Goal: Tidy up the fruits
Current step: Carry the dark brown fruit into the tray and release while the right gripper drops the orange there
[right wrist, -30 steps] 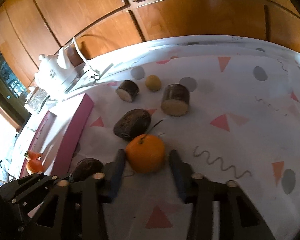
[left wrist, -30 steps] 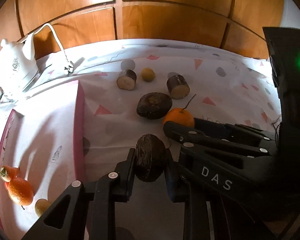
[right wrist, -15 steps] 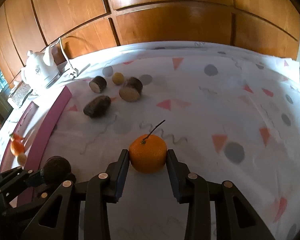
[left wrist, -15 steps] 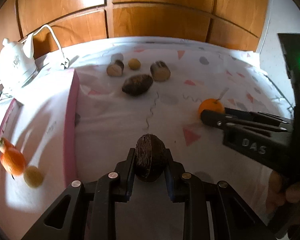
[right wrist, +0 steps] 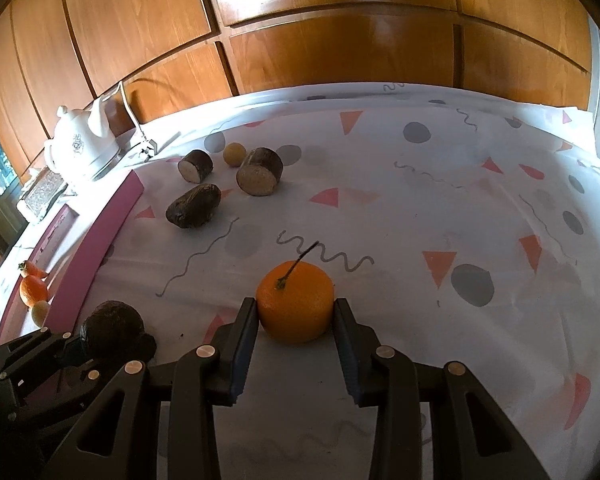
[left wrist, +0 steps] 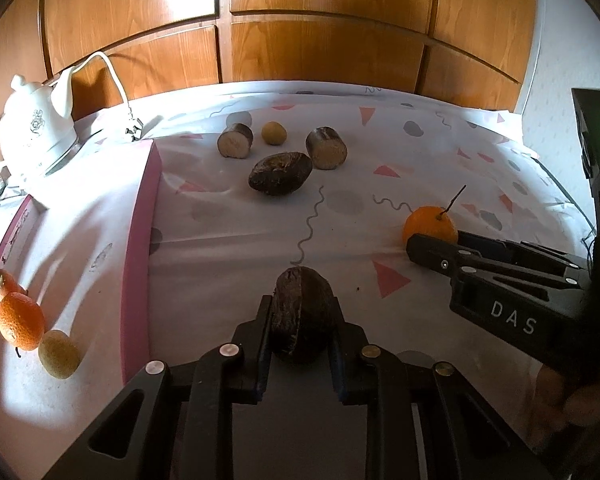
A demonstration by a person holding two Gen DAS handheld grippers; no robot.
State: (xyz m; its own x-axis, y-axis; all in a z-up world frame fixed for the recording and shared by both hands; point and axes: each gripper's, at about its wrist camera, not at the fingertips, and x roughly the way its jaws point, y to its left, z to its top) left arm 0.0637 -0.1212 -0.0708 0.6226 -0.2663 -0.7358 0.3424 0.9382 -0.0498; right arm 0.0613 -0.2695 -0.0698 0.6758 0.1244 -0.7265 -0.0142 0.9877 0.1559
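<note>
At the bottom centre of my left wrist view, my left gripper (left wrist: 300,330) pinches a dark brown fruit (left wrist: 300,314) between both fingers. Low in the right wrist view, my right gripper (right wrist: 295,320) clamps an orange (right wrist: 295,306) with a thin stem, both pads pressed against its sides. Both sit over the patterned tablecloth (right wrist: 440,208).

At the left edge of the left view lies a pink-rimmed tray (left wrist: 138,264) holding a small orange (left wrist: 19,320), a yellowish fruit (left wrist: 59,354) touching it, and an orange-red fruit (left wrist: 2,286) just behind.

Further up, near the frame's centre, another dark fruit (left wrist: 280,173) lies on the cloth, with two cut brown pieces (left wrist: 235,141) (left wrist: 326,148) and a small yellow ball (left wrist: 274,133) between them beyond it. A white teapot (left wrist: 32,136) stands at upper left before wooden panels (left wrist: 320,32).
</note>
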